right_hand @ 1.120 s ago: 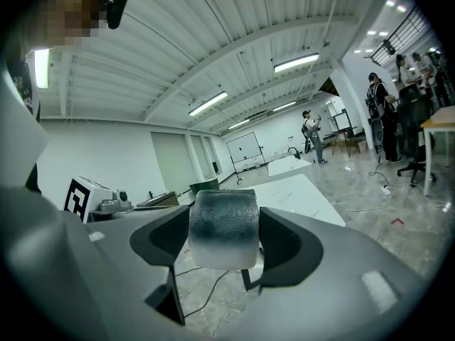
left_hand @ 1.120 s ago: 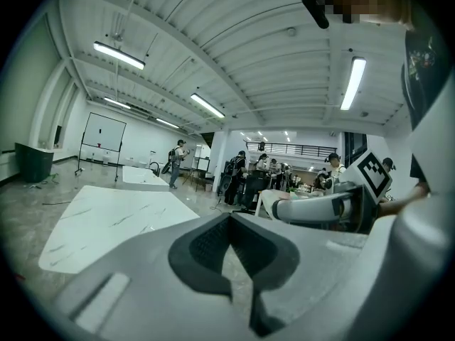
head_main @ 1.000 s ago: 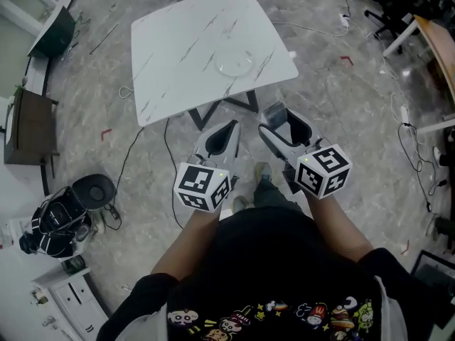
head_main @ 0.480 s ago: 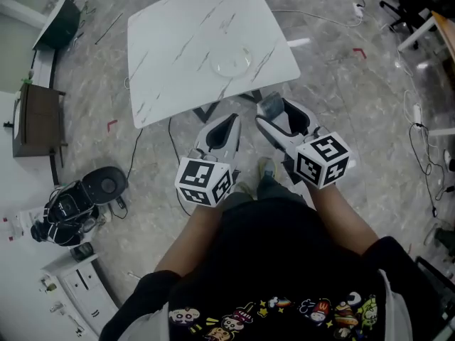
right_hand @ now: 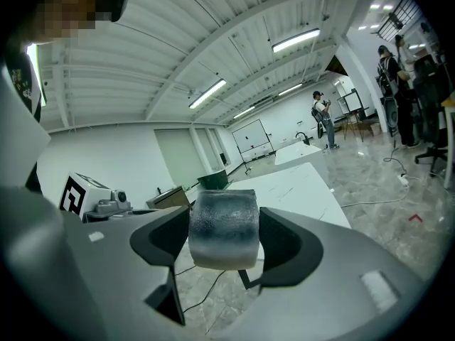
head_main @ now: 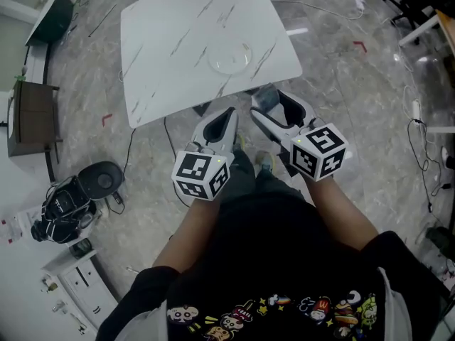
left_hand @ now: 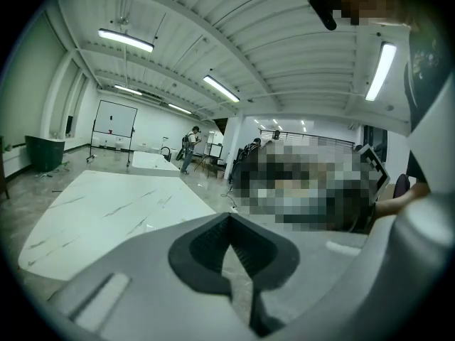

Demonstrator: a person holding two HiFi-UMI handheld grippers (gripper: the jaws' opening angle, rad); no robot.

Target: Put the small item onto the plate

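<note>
A clear round plate (head_main: 229,57) lies on the white marble table (head_main: 163,41), near its front edge. My right gripper (head_main: 267,104) hovers over the floor just short of that edge, shut on a small grey item (head_main: 264,97). The right gripper view shows the item (right_hand: 222,227) as a dull grey, rounded block clamped between both jaws, with the table (right_hand: 298,187) beyond it. My left gripper (head_main: 227,118) hangs beside the right one, also short of the table. Its jaws are shut with nothing between them (left_hand: 229,226). The table (left_hand: 106,204) spreads out ahead of it.
Black table legs (head_main: 206,109) and a cable (head_main: 168,144) run across the floor under the table's front edge. A black bag (head_main: 60,215) and a round black device (head_main: 102,177) sit on the floor at left, near a dark cabinet (head_main: 27,123). More cables lie at right.
Both grippers have come closer to the table's front edge, and the table sits slightly lower and nearer in the head view. The right gripper's hold on the grey item is unchanged.
</note>
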